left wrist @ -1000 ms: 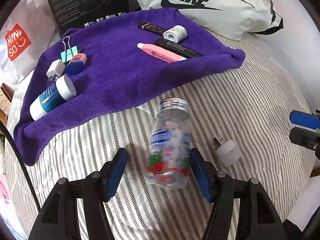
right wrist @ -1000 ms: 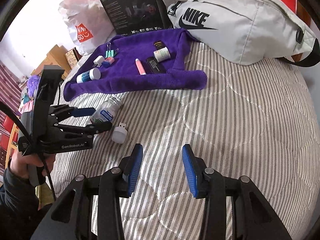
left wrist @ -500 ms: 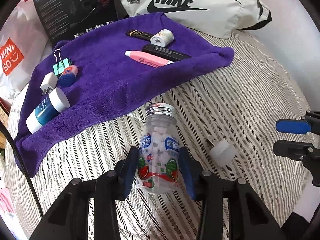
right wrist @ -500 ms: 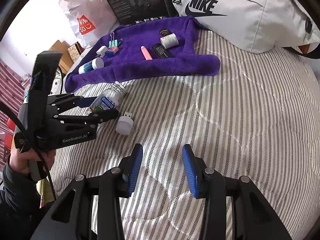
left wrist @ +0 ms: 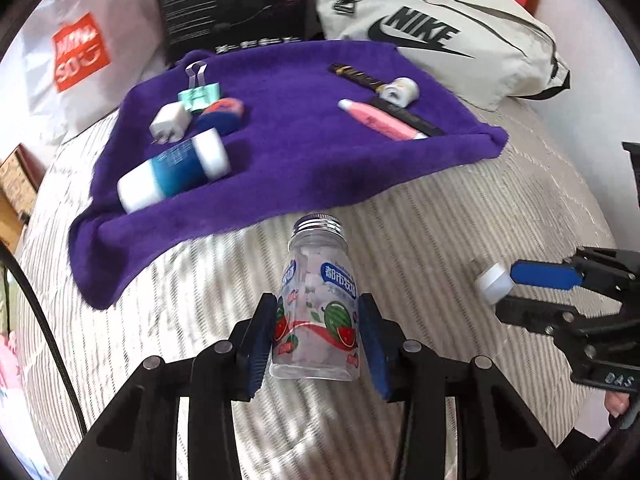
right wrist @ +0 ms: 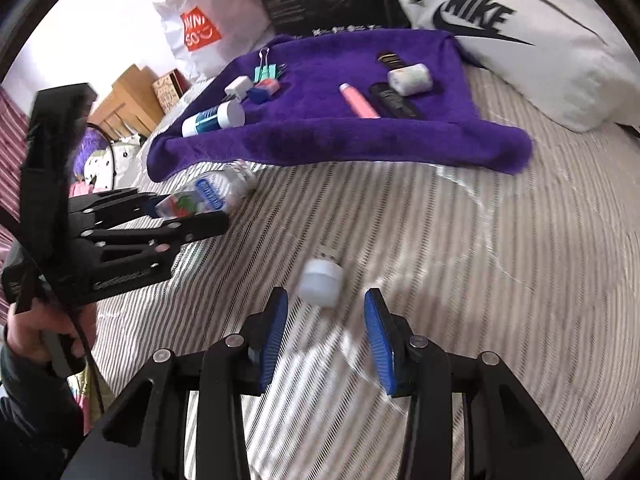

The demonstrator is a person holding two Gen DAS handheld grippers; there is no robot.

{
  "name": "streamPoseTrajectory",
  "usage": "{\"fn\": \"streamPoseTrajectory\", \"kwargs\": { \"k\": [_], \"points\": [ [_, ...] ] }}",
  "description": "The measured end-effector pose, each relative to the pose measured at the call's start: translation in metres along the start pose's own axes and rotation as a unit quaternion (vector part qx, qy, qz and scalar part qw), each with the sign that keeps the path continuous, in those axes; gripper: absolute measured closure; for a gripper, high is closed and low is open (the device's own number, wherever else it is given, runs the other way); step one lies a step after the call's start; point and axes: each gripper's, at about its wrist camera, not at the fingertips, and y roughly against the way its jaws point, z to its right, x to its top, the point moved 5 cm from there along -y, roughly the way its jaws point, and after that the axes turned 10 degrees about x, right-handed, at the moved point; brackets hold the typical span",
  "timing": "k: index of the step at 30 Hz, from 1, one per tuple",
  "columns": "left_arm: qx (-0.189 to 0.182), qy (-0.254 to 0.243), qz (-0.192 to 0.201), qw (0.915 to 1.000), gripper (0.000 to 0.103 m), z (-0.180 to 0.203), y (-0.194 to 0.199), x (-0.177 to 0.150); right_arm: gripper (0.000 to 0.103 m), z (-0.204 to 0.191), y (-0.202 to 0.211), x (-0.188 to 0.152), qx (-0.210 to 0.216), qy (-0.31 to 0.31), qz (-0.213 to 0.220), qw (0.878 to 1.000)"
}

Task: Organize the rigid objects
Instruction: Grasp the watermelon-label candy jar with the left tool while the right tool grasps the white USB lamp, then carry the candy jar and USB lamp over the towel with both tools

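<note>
between our left gripper's [left wrist: 318,334] jaws sits the clear candy bottle [left wrist: 316,312], pads pressed on both its sides, so we are grasping it, metal cap pointing away from us toward the purple towel [left wrist: 304,152]. our right gripper [right wrist: 326,332] has its jaws apart and released, the small white plug light [right wrist: 321,282] lying on the bed just beyond the fingertips, not yet between the pads.

as we judge it, the task is well along: on the towel already lie the blue-and-white bottle [left wrist: 176,172], white charger [left wrist: 170,122], green binder clip [left wrist: 199,94] and blue eraser [left wrist: 221,114] at the left, and the pink tube [left wrist: 378,120], black pen [left wrist: 408,118], white roll [left wrist: 399,89] and dark stick [left wrist: 354,74] at the far right. left are the candy bottle and the plug light, both still off the towel on the striped bed [left wrist: 520,208].

both our grippers tilt steeply down at the bed, the left one beside the towel's near edge, the right one well to its right.
</note>
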Motion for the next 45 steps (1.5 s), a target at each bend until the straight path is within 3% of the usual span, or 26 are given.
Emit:
{"fn": "streamPoseTrajectory", "kwargs": {
  "k": [2,7,20,26,29,39,45],
  "points": [
    [0.001,0.002,-0.002,1.0000,0.063,-0.006,-0.002,-0.004,0.063,-0.003,-0.009,0.002,-0.002,0.002,-0.005,1.000],
    [0.008,-0.001,-0.005,1.0000,0.063,-0.008,-0.007,-0.010,0.079,-0.005,-0.022,0.005,-0.033,0.009,-0.010,0.999],
    [0.025,-0.014,0.010,0.9995,0.062,0.000,-0.011,-0.007,0.079,-0.013,-0.024,0.004,-0.079,0.064,-0.015,0.995],
    [-0.030,0.023,-0.004,0.9993,0.064,-0.020,-0.006,-0.013,0.080,-0.008,-0.016,0.004,-0.044,0.040,-0.017,0.998],
    [-0.021,0.025,-0.004,0.9995,0.064,-0.025,-0.005,-0.020,0.080,-0.007,-0.005,0.000,-0.033,0.034,-0.006,0.999],
    [0.026,-0.013,-0.001,0.9996,0.064,-0.013,-0.003,-0.021,0.079,-0.003,-0.012,-0.010,-0.060,0.051,-0.016,0.997],
    [-0.029,0.023,-0.013,0.9992,0.064,-0.024,0.002,-0.020,0.080,0.002,-0.008,-0.007,-0.032,0.030,-0.013,0.999]
  ]
}}
